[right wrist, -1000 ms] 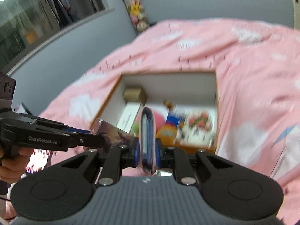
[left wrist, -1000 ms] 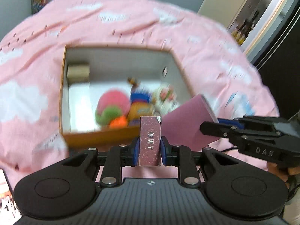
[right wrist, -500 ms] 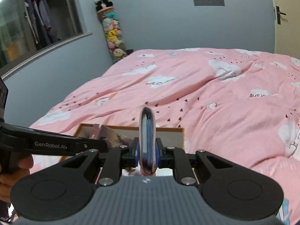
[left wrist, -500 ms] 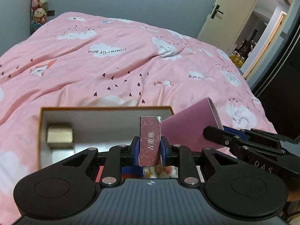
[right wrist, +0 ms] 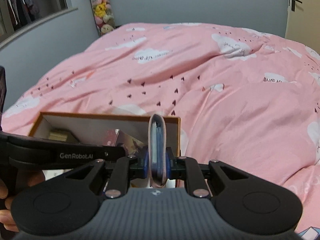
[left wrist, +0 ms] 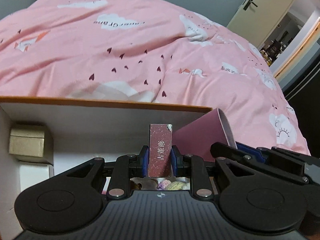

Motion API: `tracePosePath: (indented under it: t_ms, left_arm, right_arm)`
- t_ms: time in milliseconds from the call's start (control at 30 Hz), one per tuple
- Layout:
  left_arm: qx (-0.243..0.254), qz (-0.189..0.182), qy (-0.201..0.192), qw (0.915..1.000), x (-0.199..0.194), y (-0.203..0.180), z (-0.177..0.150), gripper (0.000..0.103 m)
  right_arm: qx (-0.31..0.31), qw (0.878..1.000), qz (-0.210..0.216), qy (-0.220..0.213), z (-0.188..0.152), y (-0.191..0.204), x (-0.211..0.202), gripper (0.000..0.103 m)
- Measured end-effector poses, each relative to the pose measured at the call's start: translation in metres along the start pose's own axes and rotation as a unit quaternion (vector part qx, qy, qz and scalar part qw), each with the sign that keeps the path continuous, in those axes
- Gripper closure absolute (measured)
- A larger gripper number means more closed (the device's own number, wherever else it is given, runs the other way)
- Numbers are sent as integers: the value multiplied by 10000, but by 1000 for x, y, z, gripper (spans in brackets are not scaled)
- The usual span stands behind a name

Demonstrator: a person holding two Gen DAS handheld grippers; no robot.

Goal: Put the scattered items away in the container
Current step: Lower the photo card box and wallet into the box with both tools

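Observation:
My left gripper (left wrist: 160, 160) is shut on a small maroon box (left wrist: 160, 150) with white lettering, held upright over the open cardboard container (left wrist: 100, 102), which has an orange rim and white walls. My right gripper (right wrist: 158, 162) is shut on a thin pink-covered booklet (right wrist: 157, 140), seen edge-on, above the container's right side (right wrist: 112, 116). In the left wrist view the booklet (left wrist: 200, 134) shows its mauve cover, with the right gripper (left wrist: 230, 150) just to the right. In the right wrist view the left gripper (right wrist: 120, 152) and maroon box (right wrist: 113, 138) are at the left.
A small beige box (left wrist: 27, 141) sits in the container's far left corner. Knitted toys (left wrist: 172, 185) show under the left fingers. The pink cloud-print duvet (right wrist: 220, 100) lies all around. A hand (right wrist: 4, 200) holds the left gripper. A door (left wrist: 260, 6) stands open at the far right.
Both grippers have moved forward and down over the container with their items still gripped. The container's far wall is now close, and the toys inside have slid under the gripper body.

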State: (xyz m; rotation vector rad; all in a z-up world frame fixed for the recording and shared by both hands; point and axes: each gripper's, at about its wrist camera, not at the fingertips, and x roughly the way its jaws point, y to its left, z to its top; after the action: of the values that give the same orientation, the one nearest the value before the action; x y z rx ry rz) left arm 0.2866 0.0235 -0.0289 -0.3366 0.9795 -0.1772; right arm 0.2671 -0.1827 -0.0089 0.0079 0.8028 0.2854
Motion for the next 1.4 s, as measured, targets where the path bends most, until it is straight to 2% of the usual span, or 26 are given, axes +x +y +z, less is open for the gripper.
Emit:
tracePosePath:
  t_ms: [167,267,467,533,600,667,700,733,833,967,1067,1400]
  left_arm:
    - [-122,-103,109,9998,9,3,-2,78]
    - [-218,-108,151,9996,15,5,-3,78]
    - [-412,-151,121,9990,22,6,-4,78]
    - [-411,-139,112,9990,22,3,-4,78]
    - [-433,-159,142,9988,23,2,-4,78]
    - [-467,-177,190,9986,24,0,-5,78]
    - [-485,-187,211,9984,25,-2,-6,78]
    - [-505,-192,235,9983,25,-3,-7,77]
    - [-470,-154,235,9985,25,-8,-8,77]
    - [-484,-279,279,9980,27,-14,-8,75]
    - [-597,-456,372,9965,30,-18,-8,73]
    - [-914,-691,382,9927,33,-9,-11,72]
  right_arm:
    - [-103,9995,-211,186,-5,3,17,85]
    - [-228,9991,-362,83,-8,5,21,85]
    - [-98,9995,-245,148,-8,-1,18,84]
    - [-43,9998,-155,136,-9,-2,13,81]
    - [-66,9999,-92,4,-11,-2,2,73]
    - [-83,9999,-46,-86,-13,-1,-6,70]
    - [-93,9998,-108,-131,-14,-1,-10,62]
    - [-131,9994,-241,-203,-15,-1,-14,60]
    - [-63,9981,-434,-441,-20,-7,-28,57]
    - [355,9962,-541,-589,-27,-23,-42,55]
    - [446,9953,-609,-603,-33,-28,-48,55]
    - [657,9953,-589,-392,-54,-38,-46,55]
